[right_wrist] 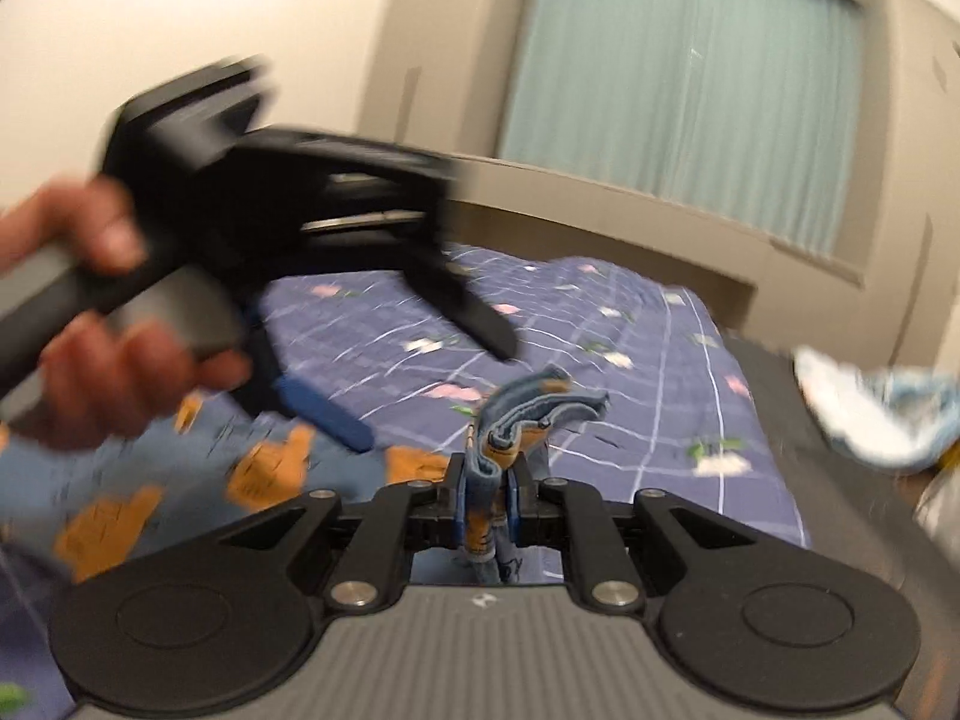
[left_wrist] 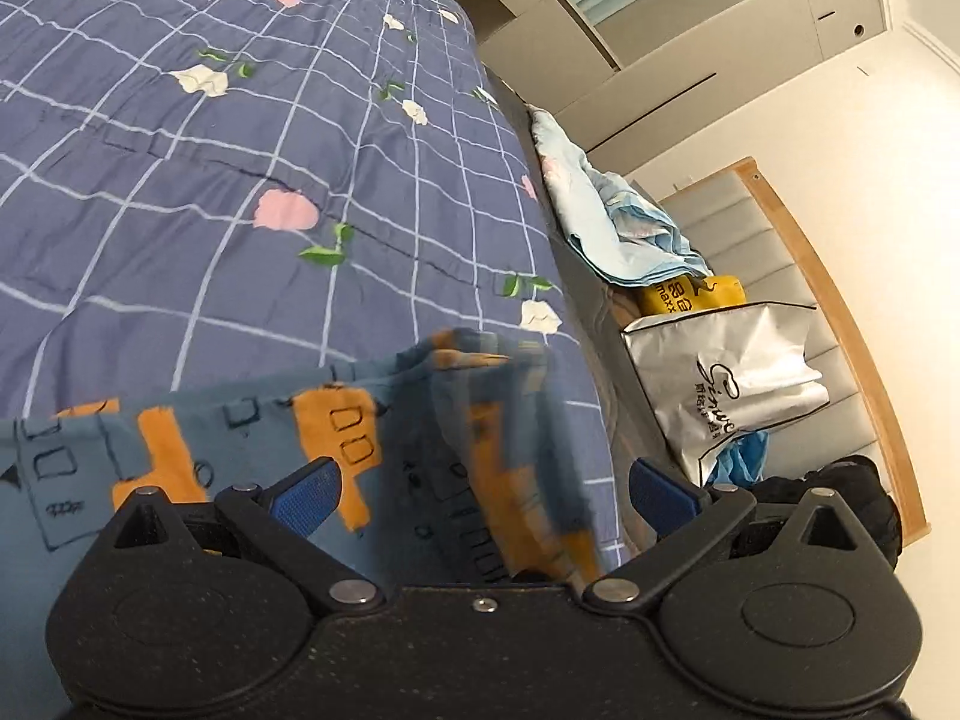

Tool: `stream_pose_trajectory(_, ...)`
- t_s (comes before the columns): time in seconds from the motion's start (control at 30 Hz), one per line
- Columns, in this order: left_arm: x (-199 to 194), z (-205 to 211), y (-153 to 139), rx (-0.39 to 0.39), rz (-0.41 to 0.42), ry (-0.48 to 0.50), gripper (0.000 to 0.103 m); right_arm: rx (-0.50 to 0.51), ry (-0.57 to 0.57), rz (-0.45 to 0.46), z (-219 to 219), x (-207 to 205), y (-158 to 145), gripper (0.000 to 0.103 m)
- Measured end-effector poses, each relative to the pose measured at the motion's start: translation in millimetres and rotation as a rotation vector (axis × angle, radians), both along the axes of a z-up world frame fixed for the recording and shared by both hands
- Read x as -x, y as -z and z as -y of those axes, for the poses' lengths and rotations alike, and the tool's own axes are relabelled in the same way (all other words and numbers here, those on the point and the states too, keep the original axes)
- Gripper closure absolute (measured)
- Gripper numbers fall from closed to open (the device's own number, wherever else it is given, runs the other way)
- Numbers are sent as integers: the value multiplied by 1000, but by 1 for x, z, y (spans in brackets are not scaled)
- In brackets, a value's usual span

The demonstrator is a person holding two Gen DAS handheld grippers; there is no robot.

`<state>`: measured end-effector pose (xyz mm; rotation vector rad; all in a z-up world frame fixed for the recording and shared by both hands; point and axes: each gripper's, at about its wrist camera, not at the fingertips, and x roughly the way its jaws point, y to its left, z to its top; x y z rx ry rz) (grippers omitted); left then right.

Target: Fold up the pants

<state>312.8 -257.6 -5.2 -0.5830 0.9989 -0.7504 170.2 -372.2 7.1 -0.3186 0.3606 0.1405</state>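
One pair of pants (left_wrist: 252,450) here, blue-grey with orange blocks and little outlined rectangles, lying across the near edge of the bed (left_wrist: 210,180). The bed has a purple-blue quilt with a white grid and pink and white flowers on it.

The left gripper (left_wrist: 480,495) has its two blue-padded fingers (left_wrist: 306,495) spread wide apart, and nothing is caught between them. A bunched-up fold of the pants sits in the gap in front of it, pretty blurred, so it's hard to say whether it touches either pad. From the right wrist camera you can see the same left gripper (right_wrist: 420,384) off to the left, held in the person's hand (right_wrist: 90,324), hovering above the pants (right_wrist: 120,510) with its fingers apart. All smeared by motion blur.

The right gripper (right_wrist: 485,495) is the one doing the holding: its two fingers are pressed in on a thick wad of pants fabric, and a folded hem end (right_wrist: 540,402) sticks up out past the tips. The rest of the pants trail off to the left over the quilt.

Other stuff beside the bed in the left view: one silver bag (left_wrist: 726,378) with black script lettering, one yellow package (left_wrist: 690,294) behind it, one crumpled light-blue cloth (left_wrist: 606,222) with pink print lying along the bed's edge, and something black (left_wrist: 840,498) near the padded headboard (left_wrist: 780,252) with its wooden trim. One window with a pale green curtain (right_wrist: 678,90) shows behind the bed in the right view.
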Motion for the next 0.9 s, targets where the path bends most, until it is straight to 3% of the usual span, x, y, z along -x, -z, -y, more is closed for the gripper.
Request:
stream_pose_trajectory(0.1,6,-8,7,2,-20,-20,4,55,-39,-10,-20,5,7,90)
stream_pose_trajectory(0.2,8,-19,14,-26,-42,-55,22,75,-52,-25,-33,6,14,90)
stream_pose_trajectory(0.27,9,-24,20,-67,-60,-75,51,80,-62,-37,-41,8,18,90)
stream_pose_trajectory(0.3,10,-26,24,-90,-70,-82,59,81,-63,-45,-45,8,20,90)
stream_pose_trajectory(0.37,10,-31,29,-105,-81,-92,85,79,-63,-57,-50,6,22,90)
stream_pose_trajectory(0.6,26,-52,9,-132,-5,-138,89,65,-67,-60,-62,13,20,90)
stream_pose_trajectory(0.73,43,-70,-10,-191,67,-153,89,38,-93,-51,-75,21,11,90)
stream_pose_trajectory(0.9,58,-101,-14,-222,82,-188,89,1,-134,-66,-96,29,6,90)
